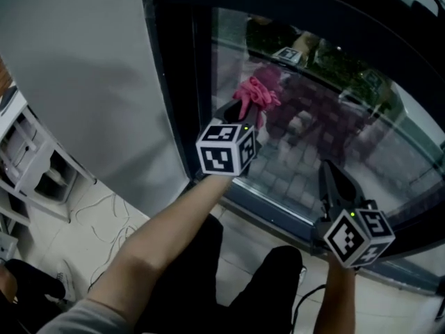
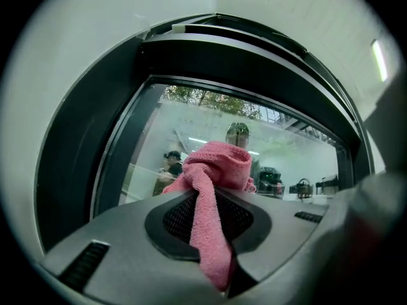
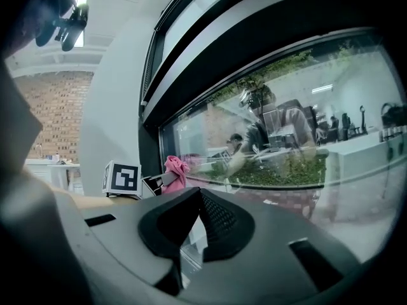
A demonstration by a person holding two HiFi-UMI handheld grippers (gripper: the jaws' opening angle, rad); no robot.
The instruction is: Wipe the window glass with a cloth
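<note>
Cloth (image 1: 256,92), pink and bunched, sits at the tips of the left tool (image 1: 242,108), whose jaws are clamped on it with a tail trailing back between them; the bundle is right at the window glass (image 1: 348,117), contact unclear; the right tool (image 1: 328,174), at 4 o'clock from the left one, points at the pane, jaws narrowly parted, holding nothing.
</note>
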